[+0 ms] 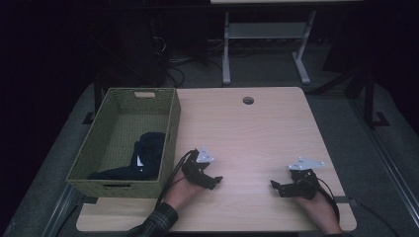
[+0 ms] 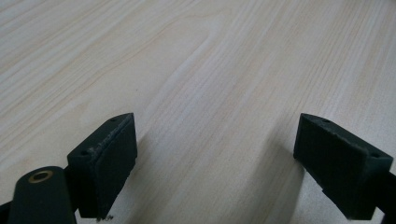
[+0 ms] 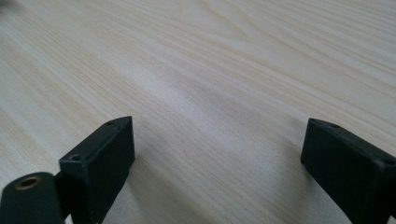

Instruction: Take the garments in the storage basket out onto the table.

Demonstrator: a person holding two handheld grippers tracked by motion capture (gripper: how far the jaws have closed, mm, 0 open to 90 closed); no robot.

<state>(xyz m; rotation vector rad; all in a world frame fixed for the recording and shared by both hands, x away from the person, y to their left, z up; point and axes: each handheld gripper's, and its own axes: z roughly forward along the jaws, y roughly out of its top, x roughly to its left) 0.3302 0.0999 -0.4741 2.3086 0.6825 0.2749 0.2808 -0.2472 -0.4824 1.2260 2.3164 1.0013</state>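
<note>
A light wooden table [image 1: 257,128] with a round cable hole [image 1: 248,100] carries a green woven basket [image 1: 170,133] at its left edge.

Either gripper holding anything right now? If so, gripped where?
Nothing held. The left gripper and right gripper both have open jaws over bare table. The dark cloth lies in the basket, untouched.

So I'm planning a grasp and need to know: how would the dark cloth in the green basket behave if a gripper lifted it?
The dark cloth lies crumpled and draped up against the wall of the green basket, so it is probably floppy and would sag from one pinch point. It looks like thin fabric, likely light. It seems unlikely to roll or break.
</note>
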